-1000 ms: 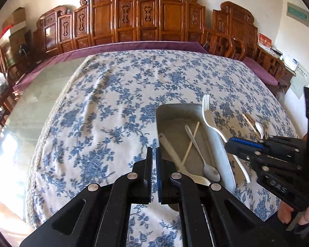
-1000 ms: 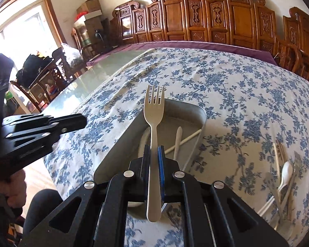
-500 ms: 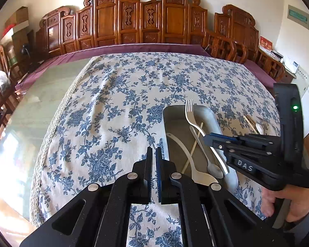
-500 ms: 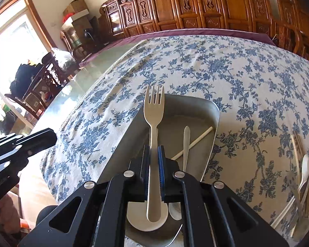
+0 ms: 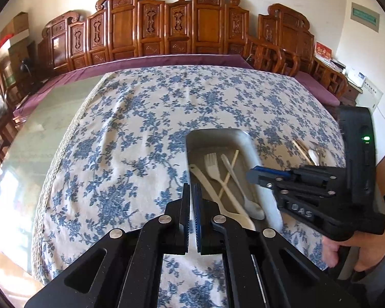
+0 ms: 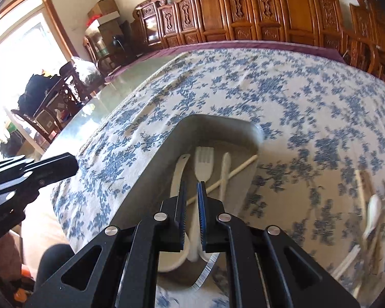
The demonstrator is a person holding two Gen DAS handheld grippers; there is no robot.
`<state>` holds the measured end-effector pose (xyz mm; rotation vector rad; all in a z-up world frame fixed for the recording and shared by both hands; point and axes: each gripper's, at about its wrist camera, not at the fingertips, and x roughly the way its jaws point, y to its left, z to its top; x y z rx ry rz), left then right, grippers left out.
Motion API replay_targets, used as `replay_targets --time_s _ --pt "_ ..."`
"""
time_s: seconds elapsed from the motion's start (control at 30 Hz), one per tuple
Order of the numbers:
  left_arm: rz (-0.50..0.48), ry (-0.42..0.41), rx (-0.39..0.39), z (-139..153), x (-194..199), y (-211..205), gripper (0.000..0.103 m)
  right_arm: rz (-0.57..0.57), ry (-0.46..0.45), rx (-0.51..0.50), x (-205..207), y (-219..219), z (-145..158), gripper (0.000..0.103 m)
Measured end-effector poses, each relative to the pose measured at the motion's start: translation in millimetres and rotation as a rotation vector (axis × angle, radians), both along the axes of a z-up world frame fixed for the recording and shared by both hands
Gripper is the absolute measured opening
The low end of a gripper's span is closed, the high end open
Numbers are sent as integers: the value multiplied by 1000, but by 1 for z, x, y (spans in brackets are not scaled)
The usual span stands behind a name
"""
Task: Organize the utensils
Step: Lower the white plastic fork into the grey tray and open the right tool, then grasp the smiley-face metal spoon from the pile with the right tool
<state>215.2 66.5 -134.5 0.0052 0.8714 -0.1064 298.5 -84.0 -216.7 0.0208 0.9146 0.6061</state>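
— Blue-flowered cloth on the bench, right under both cameras. What's nearest?

— The left tool. It is clenched on nothing and hangs over the cloth, just beside the near left corner of the metal tray. It hasn't shifted.

— And the right tool?

— That's where the change is. A second ago it carried the pale fork clamped by the handle, tines raised above the tray. Now it sits lower over the tray, its jaws are a narrow slit apart, and the fork shows through that slit, smaller and further down.

— So is it let go?

— I judge so. In the left view the fork lies flat on the tray floor, apart from the right tool's tip. The pads don't seem to press on it any more, though the gap is slim.

— What's beside it in there?

— A big pale spoon to its left, a slimmer spoon to its right and one chopstick crossing them. All are inside the tray.

— Then the fork is sorted. What's left?

— Further right on the cloth, outside the tray, there's another spoon with some chopsticks. That patch is blurred in the right view. I'd expect the right tool to lift clear and go there.

— And behind?

— Carved wooden chairs along the far wall.
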Motion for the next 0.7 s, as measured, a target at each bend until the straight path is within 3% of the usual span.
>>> replay_targets --time_s 0.1,0.3,0.43,0.53,0.7 --pt "-25 -3 -6 0 -2 -13 3 3 -45 -32 -12 -26 12 11" --pt "-71 -8 -10 0 -3 -41 22 -20 -92 -114 -27 -91 22 11" --pt "-91 -9 -14 -1 -4 -57 48 -33 -89 -181 -37 -136 15 11" --pt "-103 -12 -14 -2 -5 -67 67 -57 -79 -217 -44 -168 5 17" --pt "-131 1 -12 -9 -3 -88 79 -85 -65 -246 -49 -200 -9 19"
